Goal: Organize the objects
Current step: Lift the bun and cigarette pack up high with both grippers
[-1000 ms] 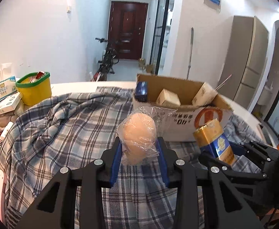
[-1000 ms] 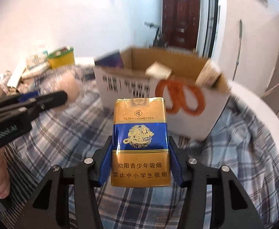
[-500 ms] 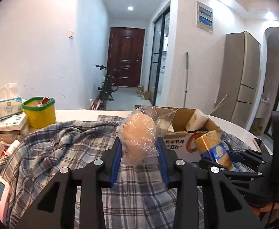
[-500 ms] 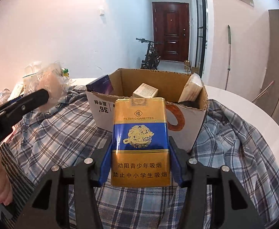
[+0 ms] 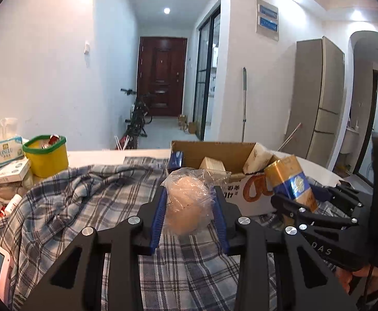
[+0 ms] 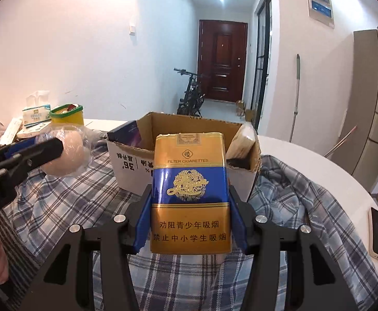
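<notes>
Cardboard box (image 6: 134,167), centre frame on plaid cloth (image 6: 59,202): cartons inside, partly hidden. Yellow tub (image 5: 46,155), left: contents unclear. Right gripper (image 6: 190,207) jaws clamp cigarette pack (image 6: 190,197); left gripper (image 5: 189,207) jaws clamp bagged round item (image 5: 186,204).

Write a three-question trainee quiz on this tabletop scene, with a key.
1. True or false: the left gripper is shut on a bagged round item.
2. What does the right gripper hold? A) tissue box B) cigarette pack C) phone
3. Fill in: the cardboard box stands on a ____ cloth.

Key: 1 true; 2 B; 3 plaid.
</notes>
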Motion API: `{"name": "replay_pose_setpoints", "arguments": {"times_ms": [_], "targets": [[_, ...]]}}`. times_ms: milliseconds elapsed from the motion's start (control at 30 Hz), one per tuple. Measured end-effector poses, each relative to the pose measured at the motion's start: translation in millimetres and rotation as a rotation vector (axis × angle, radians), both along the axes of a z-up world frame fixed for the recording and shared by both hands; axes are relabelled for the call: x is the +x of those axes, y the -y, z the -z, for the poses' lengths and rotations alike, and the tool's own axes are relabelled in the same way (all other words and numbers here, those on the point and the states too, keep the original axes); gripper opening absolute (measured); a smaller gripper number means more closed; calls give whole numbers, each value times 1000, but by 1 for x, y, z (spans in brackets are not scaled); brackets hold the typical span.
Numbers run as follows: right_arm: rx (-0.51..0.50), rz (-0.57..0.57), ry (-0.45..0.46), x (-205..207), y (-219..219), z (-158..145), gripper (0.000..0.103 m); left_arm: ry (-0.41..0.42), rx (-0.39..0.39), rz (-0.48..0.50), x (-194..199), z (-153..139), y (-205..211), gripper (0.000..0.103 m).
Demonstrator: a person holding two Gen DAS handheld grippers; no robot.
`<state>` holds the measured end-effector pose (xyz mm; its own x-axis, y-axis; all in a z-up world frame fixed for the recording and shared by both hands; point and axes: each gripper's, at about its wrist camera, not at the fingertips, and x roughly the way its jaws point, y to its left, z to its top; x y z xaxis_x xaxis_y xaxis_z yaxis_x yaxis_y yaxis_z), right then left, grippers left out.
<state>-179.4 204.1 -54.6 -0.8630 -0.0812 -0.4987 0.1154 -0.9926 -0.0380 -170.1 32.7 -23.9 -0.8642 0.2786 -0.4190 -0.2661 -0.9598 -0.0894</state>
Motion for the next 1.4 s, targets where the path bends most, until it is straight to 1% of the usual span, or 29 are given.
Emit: {"name": "replay_pose_setpoints", "arguments": {"times_ms": [67,100,200,300,400,500,567,667,767,833,900,1000,1067,1133,1167,1200,1233,1267,1300,1367,1400], "targets": [[-6,3,-2,-1,-2,-1,52,25,22,6,-2,2,3,36],[-11,8,-9,-1,-3,-2,52,24,32,4,-2,1,5,36],[-18,13,-16,0,-4,-4,52,-13,22,-6,4,-3,5,36],[-30,10,-20,0,-6,-5,52,-41,15,13,13,-6,0,36],[-29,7,-42,4,-7,-9,51,-92,-20,24,22,-10,-8,36],[-12,25,-98,11,-8,-17,51,-178,-86,-30,37,-17,-16,36],[-22,45,-126,17,-12,-28,51,-193,-87,-4,46,-26,-20,36],[-63,61,-170,29,-21,-49,51,-219,-91,12,60,-45,-23,36],[-89,56,-206,43,-28,-75,51,-212,-78,13,67,-64,-20,36],[-99,53,-236,54,-33,-94,51,-212,-65,13,73,-82,-16,36],[-115,53,-280,65,-38,-117,51,-235,-40,17,79,-103,-10,36],[-141,55,-388,83,-44,-158,51,-312,9,-15,89,-142,-2,36],[-157,60,-474,95,-46,-189,51,-342,37,-13,92,-165,1,36],[-171,31,-527,105,-45,-215,51,-371,36,39,97,-190,-1,36],[-187,-10,-535,112,-45,-229,51,-388,39,63,100,-200,-2,36],[-220,-45,-543,118,-47,-238,51,-415,51,75,106,-210,-1,36],[-261,-89,-573,128,-49,-248,51,-453,65,78,113,-220,0,36],[-269,-109,-608,137,-49,-256,51,-487,74,79,118,-227,1,36],[-252,-102,-642,143,-46,-264,51,-524,79,73,125,-236,2,36],[-239,-57,-708,153,-43,-277,51,-552,86,57,131,-248,4,36],[-242,-45,-728,156,-43,-282,51,-559,111,65,133,-254,7,36]]}}
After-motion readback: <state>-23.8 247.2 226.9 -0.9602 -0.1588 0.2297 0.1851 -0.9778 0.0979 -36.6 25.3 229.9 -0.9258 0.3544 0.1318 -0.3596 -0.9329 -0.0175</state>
